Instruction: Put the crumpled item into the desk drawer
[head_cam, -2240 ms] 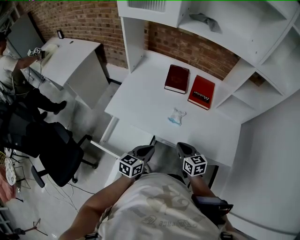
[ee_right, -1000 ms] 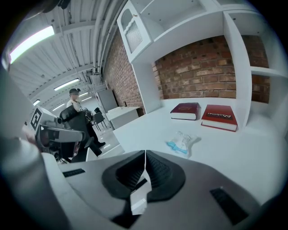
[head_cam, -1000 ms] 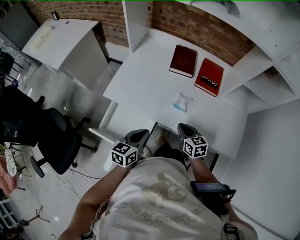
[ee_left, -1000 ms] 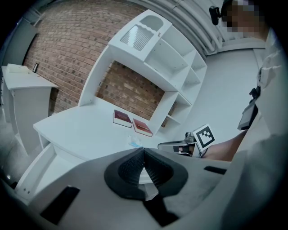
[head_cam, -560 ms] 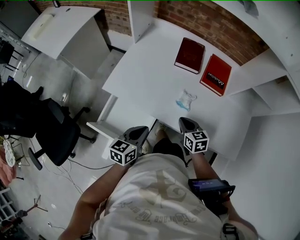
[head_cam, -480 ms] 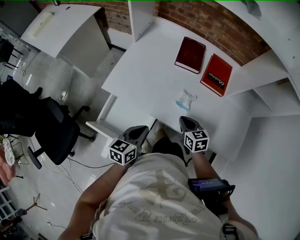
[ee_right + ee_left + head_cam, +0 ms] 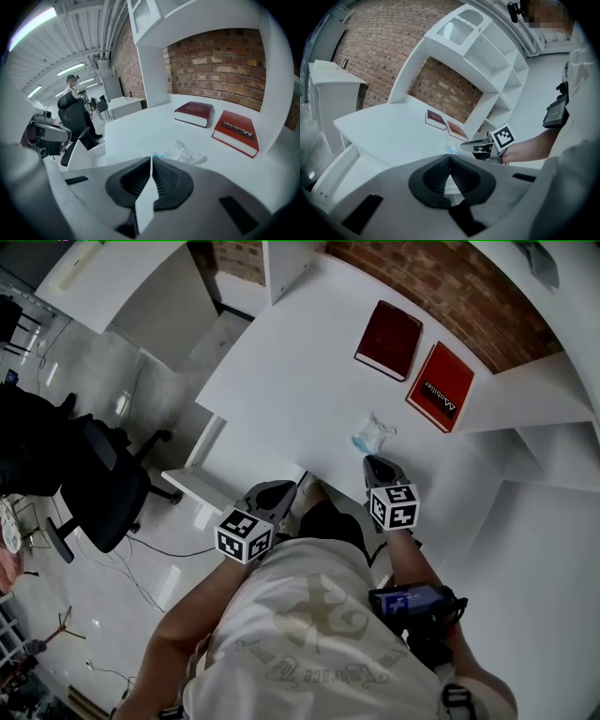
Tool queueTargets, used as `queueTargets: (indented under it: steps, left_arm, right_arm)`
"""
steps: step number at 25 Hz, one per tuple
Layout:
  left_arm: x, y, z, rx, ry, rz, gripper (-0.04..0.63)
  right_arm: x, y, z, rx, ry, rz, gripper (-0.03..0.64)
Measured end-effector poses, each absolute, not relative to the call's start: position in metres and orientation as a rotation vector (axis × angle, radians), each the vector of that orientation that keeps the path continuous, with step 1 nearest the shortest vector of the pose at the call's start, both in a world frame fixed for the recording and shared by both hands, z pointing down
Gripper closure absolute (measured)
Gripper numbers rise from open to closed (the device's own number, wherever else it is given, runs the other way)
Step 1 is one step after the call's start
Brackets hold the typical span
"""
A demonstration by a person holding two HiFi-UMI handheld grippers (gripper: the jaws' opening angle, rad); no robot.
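Your wad [image 7: 373, 435] is a small scrunched-up bit of clear, whitish film with a patch of light blue at its near-left end. It's lying loose and low on the white desk [image 7: 281, 362], right of the middle and close to the near edge. It isn't balled tight; it's wrinkled and spread out a little, with a few crinkly peaks sticking up. From the right gripper view you can see it casts a small shadow on the desk. It lies well apart from the two red books [image 7: 417, 357] at the far side.
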State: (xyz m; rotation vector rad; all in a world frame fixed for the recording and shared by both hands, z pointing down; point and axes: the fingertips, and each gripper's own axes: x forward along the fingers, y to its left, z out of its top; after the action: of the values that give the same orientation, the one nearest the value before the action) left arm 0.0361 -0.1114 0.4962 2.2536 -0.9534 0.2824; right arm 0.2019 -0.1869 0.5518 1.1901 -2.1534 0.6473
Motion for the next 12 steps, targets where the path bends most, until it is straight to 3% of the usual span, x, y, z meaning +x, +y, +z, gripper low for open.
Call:
queueTargets:
  steps: [12]
  left_arm:
    - [0.048,-0.125,0.506,2.231,-0.944,0.285,0.574]
  right_arm:
    - [0.214,-0.224,0.558,1.143,-2.109,0.518,0.591]
